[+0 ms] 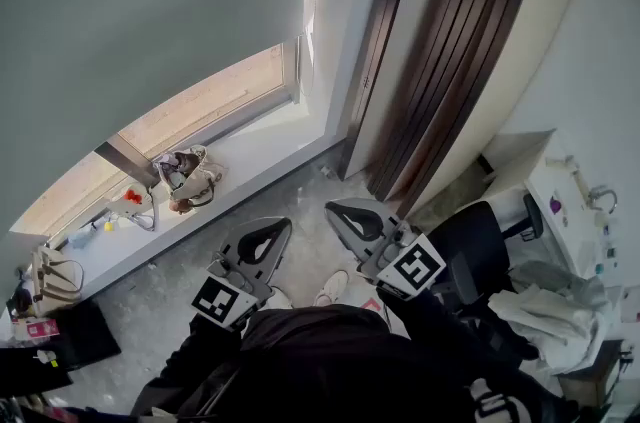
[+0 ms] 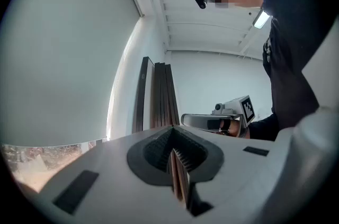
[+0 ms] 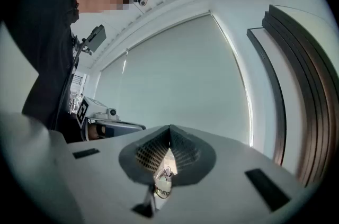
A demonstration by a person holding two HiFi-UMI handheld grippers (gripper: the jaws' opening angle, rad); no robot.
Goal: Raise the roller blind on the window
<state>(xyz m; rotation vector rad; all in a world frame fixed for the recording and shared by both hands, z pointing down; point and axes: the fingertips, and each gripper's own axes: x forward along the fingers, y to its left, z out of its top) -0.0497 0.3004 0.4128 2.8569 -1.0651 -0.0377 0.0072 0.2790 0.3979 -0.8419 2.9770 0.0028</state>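
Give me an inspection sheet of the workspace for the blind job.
surface: white window sill, partly occupied; grey floor below it.
job's things: roller blind down over most of the window; strip of glass uncovered at the bottom.
clutter: handbag and small red items on the sill; tan bag at far left.
grippers: left gripper and right gripper both shut, empty, level, clear of the blind.
cables: no pull cord made out.
surroundings: dark panels against the wall; black office chair; cluttered desk at right.
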